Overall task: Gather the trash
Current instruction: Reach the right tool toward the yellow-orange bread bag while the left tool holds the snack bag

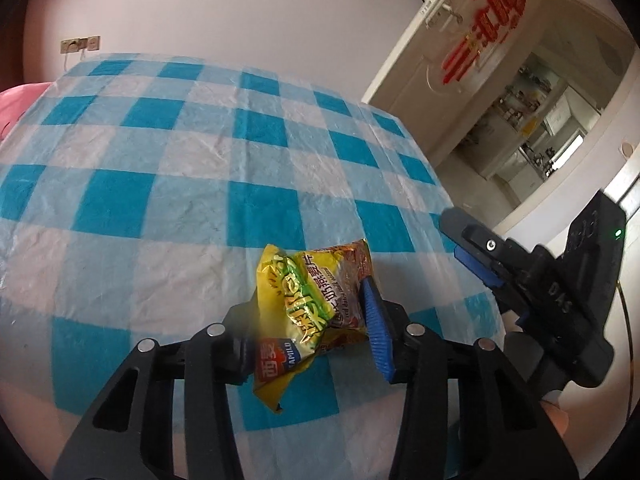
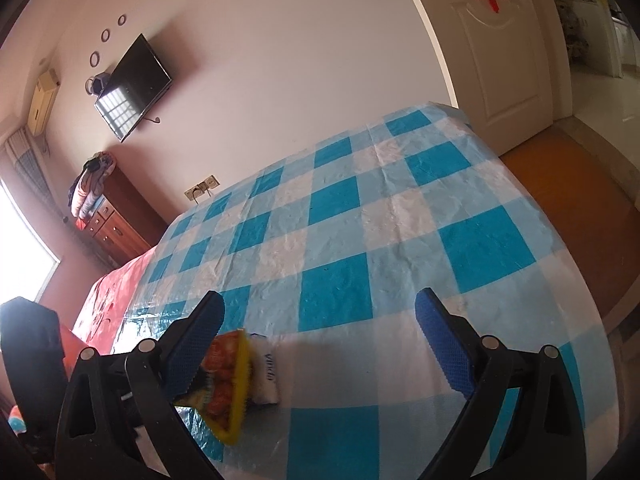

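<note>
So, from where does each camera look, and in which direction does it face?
Left wrist: sits behind the left tool, looks across the checked tablecloth toward an open door; its fingers grip a yellow snack packet; the right tool shows too.
Right wrist: sits behind the open right tool, looks over the tablecloth toward a wall TV.
Shared: tablecloth, packet, door.

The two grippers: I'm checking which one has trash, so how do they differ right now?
The left gripper is shut on a yellow snack packet; the right gripper holds nothing. The left one's fingers are close together, pinching the packet, while the right one's are spread wide apart. Both have blue pads on black fingers and are over the blue checked tablecloth.
</note>
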The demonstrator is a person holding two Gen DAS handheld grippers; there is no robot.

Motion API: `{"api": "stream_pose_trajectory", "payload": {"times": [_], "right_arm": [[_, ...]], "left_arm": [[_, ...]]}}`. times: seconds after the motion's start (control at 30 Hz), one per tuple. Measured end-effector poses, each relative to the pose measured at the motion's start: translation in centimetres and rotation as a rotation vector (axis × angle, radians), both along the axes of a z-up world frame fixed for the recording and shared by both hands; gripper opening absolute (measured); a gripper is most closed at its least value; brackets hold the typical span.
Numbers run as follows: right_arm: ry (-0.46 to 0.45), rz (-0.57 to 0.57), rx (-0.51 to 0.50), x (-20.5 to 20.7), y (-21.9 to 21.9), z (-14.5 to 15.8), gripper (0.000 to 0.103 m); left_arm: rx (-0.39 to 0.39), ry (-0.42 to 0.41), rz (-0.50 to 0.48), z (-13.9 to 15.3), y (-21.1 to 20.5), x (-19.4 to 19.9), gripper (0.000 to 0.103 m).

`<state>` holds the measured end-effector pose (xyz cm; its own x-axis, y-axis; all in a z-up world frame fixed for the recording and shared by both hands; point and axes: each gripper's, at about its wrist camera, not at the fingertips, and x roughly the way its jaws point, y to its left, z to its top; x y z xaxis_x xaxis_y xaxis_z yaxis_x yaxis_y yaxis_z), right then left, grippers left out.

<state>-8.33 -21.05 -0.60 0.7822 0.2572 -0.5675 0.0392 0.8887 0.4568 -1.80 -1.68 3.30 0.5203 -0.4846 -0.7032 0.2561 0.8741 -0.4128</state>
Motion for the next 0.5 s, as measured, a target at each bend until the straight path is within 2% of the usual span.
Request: {"api": "stream_pose_trajectory", "payload": {"times": [0.27,0.4,0.5], "right_arm": [[0.044,0.114,-0.034,0.4,2.5,-0.7,0.095],[0.061,0.177,-0.062,0.6,4.3,-1.1,0.095],[0.054,0.191,-0.095,0.4,5.0,-1.0,0.095]], "left_arm": [[-0.032,-0.008,0.109,0.9,4.6,-1.0,0.045],[-0.115,0.022,0.122,1.0,6.3,-1.1,0.045],[-0.127,0.023,0.138,1.3,7.0,-1.2,0.045]]}}
